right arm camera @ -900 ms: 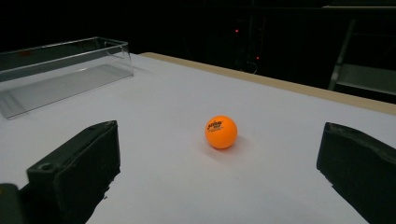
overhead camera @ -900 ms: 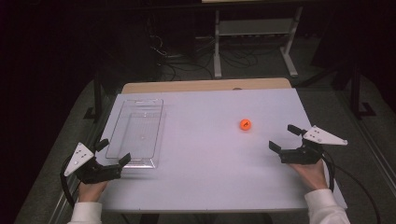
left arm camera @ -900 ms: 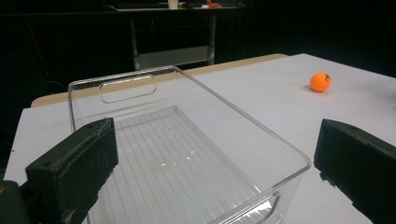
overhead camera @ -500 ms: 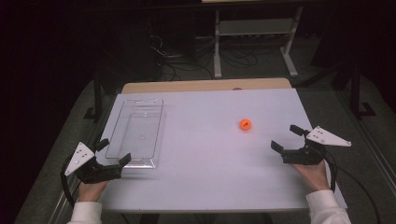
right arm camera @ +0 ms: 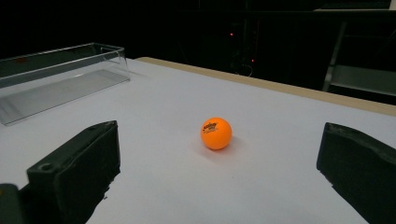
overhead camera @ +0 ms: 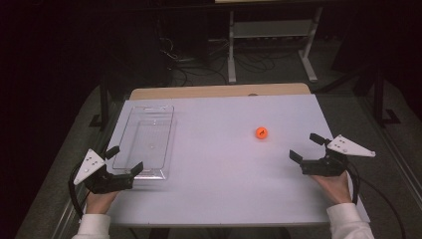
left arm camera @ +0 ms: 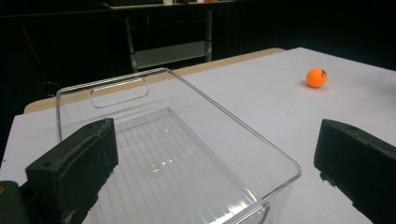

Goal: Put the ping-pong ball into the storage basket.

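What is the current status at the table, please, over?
Left gripper open, at the clear bin's near end. Right gripper open, aimed at the orange ball, not touching. Nothing between ball and jaws on the white table.

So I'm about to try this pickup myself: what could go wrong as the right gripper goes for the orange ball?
The orange ball is round and sits loose on the smooth white table, so a nudge from one jaw of the open right gripper would likely send it rolling. The clear bin is light and sits at the open left gripper; a bump could shift it.
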Demonstrator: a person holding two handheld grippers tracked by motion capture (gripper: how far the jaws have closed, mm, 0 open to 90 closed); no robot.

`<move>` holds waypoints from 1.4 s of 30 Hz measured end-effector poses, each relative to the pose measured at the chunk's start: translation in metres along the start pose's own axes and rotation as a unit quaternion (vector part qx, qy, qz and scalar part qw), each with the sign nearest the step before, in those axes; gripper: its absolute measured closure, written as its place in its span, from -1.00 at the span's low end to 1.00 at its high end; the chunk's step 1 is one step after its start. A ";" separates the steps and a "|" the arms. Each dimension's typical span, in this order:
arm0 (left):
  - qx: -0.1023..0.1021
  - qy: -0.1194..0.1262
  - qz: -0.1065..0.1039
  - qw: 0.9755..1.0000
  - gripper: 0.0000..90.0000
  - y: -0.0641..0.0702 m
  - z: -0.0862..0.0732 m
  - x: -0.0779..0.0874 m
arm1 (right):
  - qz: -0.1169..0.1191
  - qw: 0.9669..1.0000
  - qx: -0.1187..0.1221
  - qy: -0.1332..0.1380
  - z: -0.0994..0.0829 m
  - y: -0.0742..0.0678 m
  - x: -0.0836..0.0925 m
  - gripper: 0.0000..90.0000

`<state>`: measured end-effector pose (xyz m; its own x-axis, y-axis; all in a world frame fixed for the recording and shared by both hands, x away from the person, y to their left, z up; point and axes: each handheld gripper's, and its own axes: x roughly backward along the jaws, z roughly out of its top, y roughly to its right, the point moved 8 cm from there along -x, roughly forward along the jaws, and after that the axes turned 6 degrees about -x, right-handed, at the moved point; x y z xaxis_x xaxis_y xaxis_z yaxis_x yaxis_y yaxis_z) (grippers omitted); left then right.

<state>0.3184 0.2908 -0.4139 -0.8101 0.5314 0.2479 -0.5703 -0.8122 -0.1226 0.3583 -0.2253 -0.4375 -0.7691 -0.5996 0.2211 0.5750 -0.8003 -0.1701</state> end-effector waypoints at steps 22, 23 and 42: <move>-0.034 -0.020 -0.019 0.999 -1.00 -0.001 0.025 -0.012 | 0.003 1.000 0.007 -0.014 -0.003 -0.003 -0.003 -1.00; -0.034 -0.020 -0.021 0.999 -1.00 0.000 0.027 -0.013 | 0.003 1.000 0.007 -0.013 -0.003 -0.003 -0.003 -1.00; -0.063 -0.032 -0.049 0.996 -1.00 0.002 0.059 -0.032 | 0.006 1.000 0.008 -0.015 -0.004 -0.004 -0.003 -1.00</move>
<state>0.3513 0.2586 -0.3655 -0.7415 0.5866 0.3257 -0.6621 -0.7183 -0.2137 0.3576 -0.2204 -0.4413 -0.7536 -0.6085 0.2486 0.5884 -0.7931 -0.1575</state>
